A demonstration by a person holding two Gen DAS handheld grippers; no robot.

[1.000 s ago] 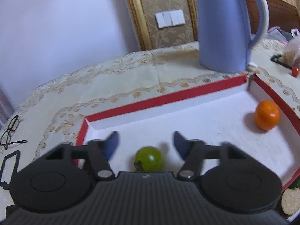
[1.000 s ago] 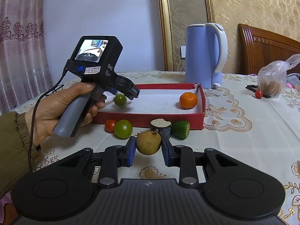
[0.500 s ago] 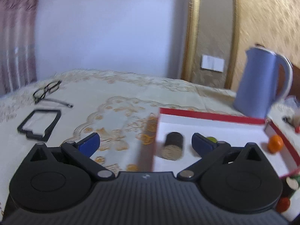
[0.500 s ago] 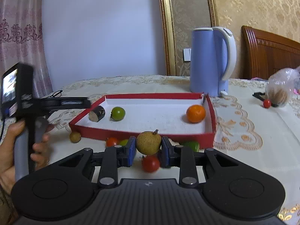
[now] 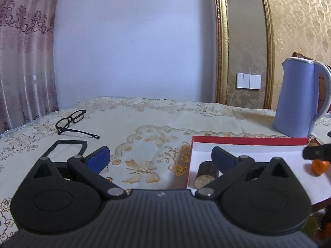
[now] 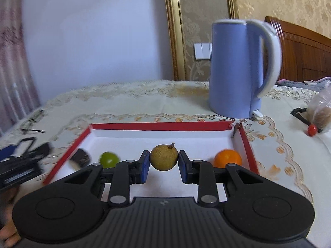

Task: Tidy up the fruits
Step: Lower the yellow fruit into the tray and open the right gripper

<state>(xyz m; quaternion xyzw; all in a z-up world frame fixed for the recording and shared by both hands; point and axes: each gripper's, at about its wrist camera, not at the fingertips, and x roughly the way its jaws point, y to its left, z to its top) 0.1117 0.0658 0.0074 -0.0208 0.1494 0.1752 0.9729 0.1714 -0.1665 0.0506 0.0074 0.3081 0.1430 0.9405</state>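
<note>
The right tongs (image 6: 163,163) are clenched on a small brown fruit (image 6: 163,157), pads pressing its two sides with the stem pointing up, so it sits steady for carrying. They hold it above the white floor of the red-rimmed tray (image 6: 159,125), between the green fruit (image 6: 109,159) toward the tray's left end and the orange (image 6: 227,157) toward its right end. That gap looks like the reason for the position: judging by the task, the brown fruit goes down in the bare stretch between the two, without knocking either.

A dark cut piece (image 6: 81,157) lies in the tray's near left corner, just beside the green fruit. The left tongs (image 5: 159,158) are released, spread wide and grasping nothing, hanging over the bench (image 5: 144,124) at the tray's left edge, out of the way of the right ones. Glasses (image 5: 71,122) lie toward the bench's far left edge, a black frame (image 5: 62,146) near them. A blue kettle (image 6: 238,68) stands behind the tray's far right corner, and one small red fruit (image 6: 312,129) lies on the bench well to the right, beside a bag (image 6: 321,107), probably still to be collected.
</note>
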